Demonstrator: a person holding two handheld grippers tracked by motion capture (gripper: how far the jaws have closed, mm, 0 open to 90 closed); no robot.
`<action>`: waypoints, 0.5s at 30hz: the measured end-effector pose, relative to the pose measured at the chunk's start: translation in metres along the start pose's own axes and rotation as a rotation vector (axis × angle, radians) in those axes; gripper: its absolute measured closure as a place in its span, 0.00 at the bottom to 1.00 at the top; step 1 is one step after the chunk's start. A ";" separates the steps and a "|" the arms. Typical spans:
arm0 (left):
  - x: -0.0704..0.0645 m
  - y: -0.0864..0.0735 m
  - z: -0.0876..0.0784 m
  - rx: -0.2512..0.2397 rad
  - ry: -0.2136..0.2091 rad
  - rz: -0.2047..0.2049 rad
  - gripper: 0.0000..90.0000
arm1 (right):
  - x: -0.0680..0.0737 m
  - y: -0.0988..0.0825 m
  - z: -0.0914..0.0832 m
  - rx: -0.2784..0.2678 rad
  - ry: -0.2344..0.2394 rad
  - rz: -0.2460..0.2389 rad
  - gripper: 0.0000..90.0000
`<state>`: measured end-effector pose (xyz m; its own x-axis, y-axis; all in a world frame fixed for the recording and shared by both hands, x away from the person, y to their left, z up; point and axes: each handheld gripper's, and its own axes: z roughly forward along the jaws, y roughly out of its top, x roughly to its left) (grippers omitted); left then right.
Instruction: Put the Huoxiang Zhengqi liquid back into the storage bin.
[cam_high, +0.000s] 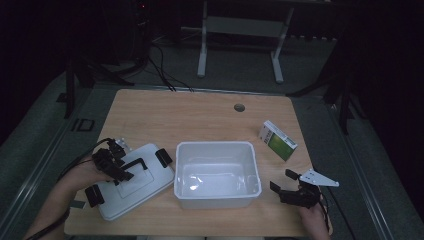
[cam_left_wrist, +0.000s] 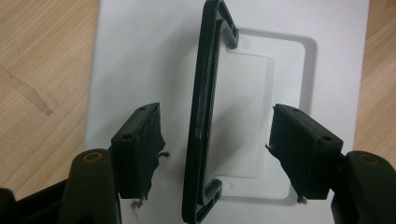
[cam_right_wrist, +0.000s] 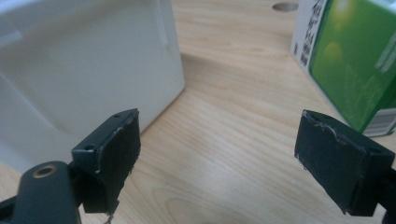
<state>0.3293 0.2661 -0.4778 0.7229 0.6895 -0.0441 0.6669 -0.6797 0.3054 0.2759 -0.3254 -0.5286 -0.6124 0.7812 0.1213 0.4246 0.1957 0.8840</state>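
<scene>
White bin (cam_high: 217, 173) sits empty; both grippers' jaws apart, left (cam_left_wrist: 215, 149) straddling the lid handle (cam_left_wrist: 203, 112).

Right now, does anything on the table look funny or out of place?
Yes. The white lid is off the empty white bin and lies askew beside it, its black handle between the open jaws of the left hand-held gripper. The green carton lies tipped over.

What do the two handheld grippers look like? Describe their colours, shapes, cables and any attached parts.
Both are black two-jaw tools with blocky rectangular jaws. The pads are worn, with frayed edges, and brass-coloured pivots sit behind them. The left gripper trails a black cable. The right gripper carries a grey three-cornered plate on top.
</scene>
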 end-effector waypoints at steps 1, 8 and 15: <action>0.000 0.000 -0.001 -0.007 0.003 -0.003 0.38 | -0.001 0.002 -0.001 -0.003 0.001 0.002 0.16; 0.000 -0.001 0.001 0.000 0.003 -0.002 0.38 | -0.012 0.017 -0.011 -0.010 -0.018 0.036 0.15; 0.000 -0.001 0.002 0.006 -0.008 -0.001 0.38 | -0.026 0.035 -0.008 0.044 -0.037 0.026 0.12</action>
<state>0.3286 0.2666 -0.4801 0.7236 0.6883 -0.0519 0.6686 -0.6803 0.3001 0.3015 -0.3439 -0.4970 -0.5764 0.8073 0.1262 0.4689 0.2004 0.8602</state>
